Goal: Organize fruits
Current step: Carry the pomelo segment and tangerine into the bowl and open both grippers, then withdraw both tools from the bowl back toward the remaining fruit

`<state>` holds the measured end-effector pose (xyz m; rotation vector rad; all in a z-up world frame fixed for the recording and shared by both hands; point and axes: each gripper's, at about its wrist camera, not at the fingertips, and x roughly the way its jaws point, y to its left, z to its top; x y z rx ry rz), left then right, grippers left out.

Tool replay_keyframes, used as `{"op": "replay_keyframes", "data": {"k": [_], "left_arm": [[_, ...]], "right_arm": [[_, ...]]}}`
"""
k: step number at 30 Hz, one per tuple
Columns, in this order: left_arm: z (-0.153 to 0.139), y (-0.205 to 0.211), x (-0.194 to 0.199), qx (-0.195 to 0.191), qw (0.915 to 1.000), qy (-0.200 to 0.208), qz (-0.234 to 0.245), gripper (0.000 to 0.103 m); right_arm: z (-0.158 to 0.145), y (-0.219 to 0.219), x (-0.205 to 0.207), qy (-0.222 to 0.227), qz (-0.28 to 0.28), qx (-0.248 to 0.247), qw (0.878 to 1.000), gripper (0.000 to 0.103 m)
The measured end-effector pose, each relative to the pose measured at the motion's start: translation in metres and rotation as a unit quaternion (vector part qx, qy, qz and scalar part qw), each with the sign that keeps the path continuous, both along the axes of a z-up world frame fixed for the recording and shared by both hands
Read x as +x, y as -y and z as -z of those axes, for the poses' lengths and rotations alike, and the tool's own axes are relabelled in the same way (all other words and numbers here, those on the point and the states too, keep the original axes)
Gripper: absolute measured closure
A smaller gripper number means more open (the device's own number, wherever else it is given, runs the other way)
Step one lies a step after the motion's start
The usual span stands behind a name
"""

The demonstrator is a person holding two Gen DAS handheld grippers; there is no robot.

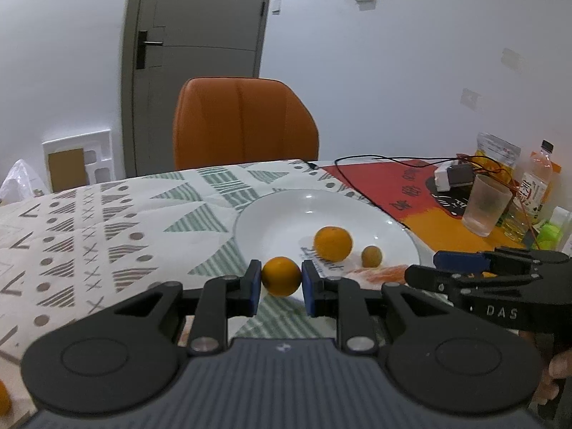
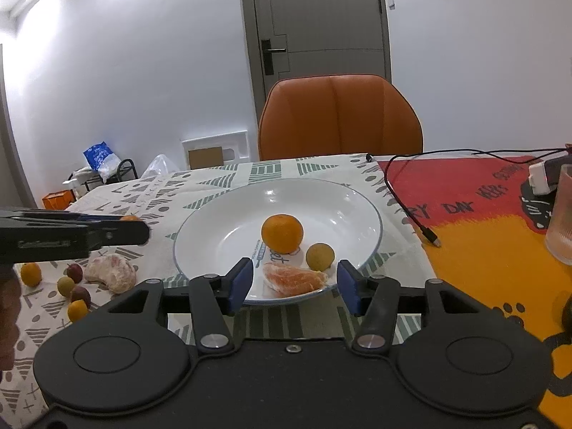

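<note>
My left gripper (image 1: pixel 281 279) is shut on a small orange (image 1: pixel 281 276), held above the table just left of the white plate (image 1: pixel 250 221). The plate (image 2: pixel 200 236) holds an orange (image 2: pixel 282 233), a small yellow-green fruit (image 2: pixel 320 256) and a peeled orange segment (image 2: pixel 295 279). My right gripper (image 2: pixel 293 286) is open and empty over the plate's near rim, its fingers on either side of the peeled segment. The left gripper also shows in the right wrist view (image 2: pixel 143 230), left of the plate.
Loose fruit lies on the patterned cloth left of the plate: a peeled citrus half (image 2: pixel 111 273), small oranges (image 2: pixel 31 274), dark plums (image 2: pixel 74 272). A plastic cup (image 1: pixel 486 205), bottle (image 1: pixel 538 178), black cable (image 2: pixel 404 200) and charger stand right. An orange chair (image 2: pixel 339 118) is behind the table.
</note>
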<state>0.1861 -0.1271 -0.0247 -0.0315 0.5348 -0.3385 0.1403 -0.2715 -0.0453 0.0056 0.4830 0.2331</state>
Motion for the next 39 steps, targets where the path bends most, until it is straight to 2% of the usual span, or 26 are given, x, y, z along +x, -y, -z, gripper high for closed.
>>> {"op": "replay_keyframes", "data": {"k": [9,13,16,18,21,23,26,29,32,39], "left_arm": [[-0.01,0.024,0.006,0.003,0.9997,0.015,0.017,0.08],[-0.013,0.028,0.005,0.008,0.9997,0.022,0.006,0.075],[-0.011,0.022,0.003,0.005,0.9999,0.01,-0.003,0.06],[-0.01,0.016,-0.001,0.002,0.9999,0.009,-0.013,0.046],[-0.008,0.005,-0.006,0.006,0.9995,0.002,-0.031,0.032],[-0.008,-0.003,-0.008,0.007,0.9991,-0.005,-0.041,0.024],[-0.009,-0.017,-0.016,0.002,0.9984,-0.002,-0.056,0.021],[-0.012,-0.031,-0.021,0.003,0.997,-0.004,-0.077,0.015],[-0.014,-0.046,-0.028,-0.001,0.9955,0.0,-0.094,0.011],[-0.015,-0.075,-0.041,-0.009,0.9917,-0.003,-0.128,0.01]], "right_arm": [[-0.002,0.005,-0.008,0.002,-0.003,0.009,1.0,0.046],[-0.002,0.006,-0.009,0.0,-0.006,0.012,1.0,0.046],[-0.002,0.006,-0.01,-0.001,-0.008,0.015,1.0,0.042],[-0.001,0.005,-0.011,-0.002,-0.01,0.018,1.0,0.04],[0.0,0.001,-0.011,-0.005,-0.015,0.023,1.0,0.035],[0.0,-0.003,-0.011,-0.005,-0.019,0.023,1.0,0.028],[-0.002,-0.01,-0.013,-0.001,-0.023,0.026,0.999,0.017],[-0.004,-0.016,-0.014,0.0,-0.03,0.03,0.999,0.008],[-0.005,-0.023,-0.015,-0.001,-0.038,0.034,0.999,0.002],[-0.005,-0.042,-0.019,-0.002,-0.062,0.031,0.998,0.0]]}}
